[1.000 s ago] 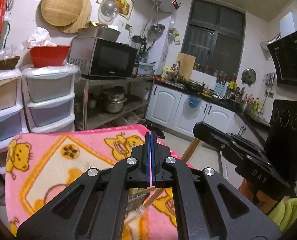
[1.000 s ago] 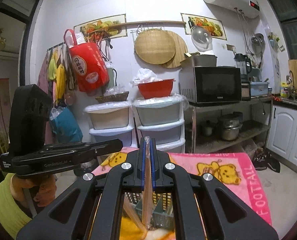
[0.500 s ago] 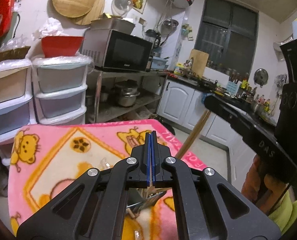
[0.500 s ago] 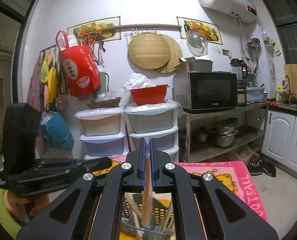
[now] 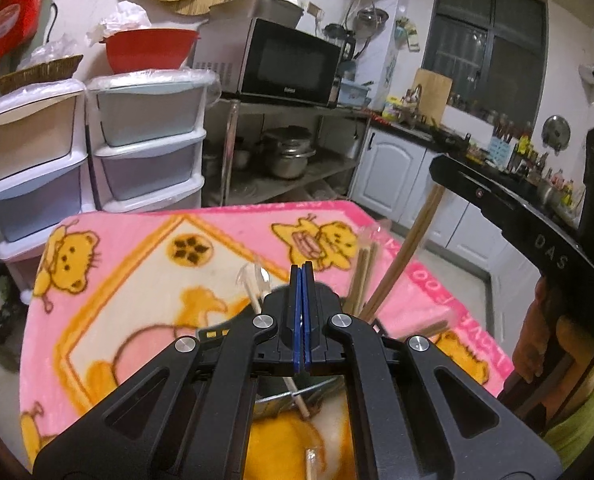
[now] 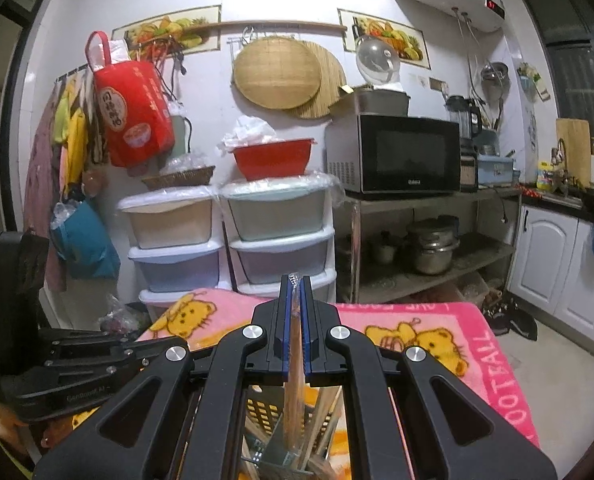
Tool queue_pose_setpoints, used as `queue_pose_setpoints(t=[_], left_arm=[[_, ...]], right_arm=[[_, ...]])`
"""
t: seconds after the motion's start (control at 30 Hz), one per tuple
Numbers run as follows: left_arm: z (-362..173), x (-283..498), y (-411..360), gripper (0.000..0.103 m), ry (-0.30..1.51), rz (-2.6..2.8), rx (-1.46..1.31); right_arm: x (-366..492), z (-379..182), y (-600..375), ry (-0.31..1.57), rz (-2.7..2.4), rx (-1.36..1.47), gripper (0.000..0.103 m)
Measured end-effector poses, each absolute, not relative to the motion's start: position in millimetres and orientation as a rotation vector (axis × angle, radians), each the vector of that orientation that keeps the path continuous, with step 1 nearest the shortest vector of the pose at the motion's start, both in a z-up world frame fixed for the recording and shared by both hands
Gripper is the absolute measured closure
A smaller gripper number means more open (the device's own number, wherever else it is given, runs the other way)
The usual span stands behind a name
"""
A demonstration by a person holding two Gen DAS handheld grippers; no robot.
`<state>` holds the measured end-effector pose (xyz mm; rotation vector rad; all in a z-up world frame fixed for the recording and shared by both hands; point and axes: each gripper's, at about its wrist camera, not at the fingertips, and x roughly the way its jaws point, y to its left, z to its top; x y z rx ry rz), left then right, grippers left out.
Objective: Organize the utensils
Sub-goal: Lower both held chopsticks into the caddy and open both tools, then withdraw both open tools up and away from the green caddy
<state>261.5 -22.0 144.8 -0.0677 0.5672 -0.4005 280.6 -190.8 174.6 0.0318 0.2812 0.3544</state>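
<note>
A: Left gripper [image 5: 301, 276]: we are tilting it downward over the pink blanket [image 5: 137, 280], jaws clenched, nothing between them.

B: Right gripper [image 6: 296, 284]: we are clamping wooden chopsticks [image 6: 295, 380], tips hanging inside the utensil basket [image 6: 265, 412].

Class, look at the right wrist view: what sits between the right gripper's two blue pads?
In the right wrist view, the right gripper is shut on wrapped wooden chopsticks, which hang between the pads down toward the slotted utensil holder.
</note>
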Motion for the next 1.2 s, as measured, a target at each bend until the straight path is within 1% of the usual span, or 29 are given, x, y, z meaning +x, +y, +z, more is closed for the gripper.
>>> queue_pose_setpoints(t=[0.63,0.7,0.77,0.87,0.9,1.0,1.1,1.13,1.2], left_arm=[[119,260,-34,0.103,0.610,-0.393,-0.027],[117,260,-34,0.103,0.615,-0.391,-0.024],[116,259,-33,0.103,0.620,-0.390,-0.024],[116,258,-33,0.102,0.625,-0.388,-0.025],[116,258,-32,0.100,0.627,-0.384,-0.026],[117,254,-30,0.088,0.630,-0.382,-0.033],[118,248,-29,0.081,0.629,-0.381,-0.037],[119,246,-28,0.079,0.627,-0.382,-0.038],[121,241,-28,0.067,0.623,-0.381,-0.039]], right_arm=[[291,129,-188,0.431,0.382,0.036,0.098],[290,126,-187,0.447,0.385,0.028,0.095],[289,124,-187,0.461,0.389,0.028,0.088],[287,122,-188,0.479,0.392,0.020,0.084],[287,122,-188,0.484,0.392,0.018,0.083],[284,121,-190,0.495,0.393,0.013,0.079],[277,122,-193,0.498,0.397,0.013,0.074],[275,122,-194,0.497,0.399,0.012,0.071],[266,124,-196,0.493,0.402,0.009,0.066]])
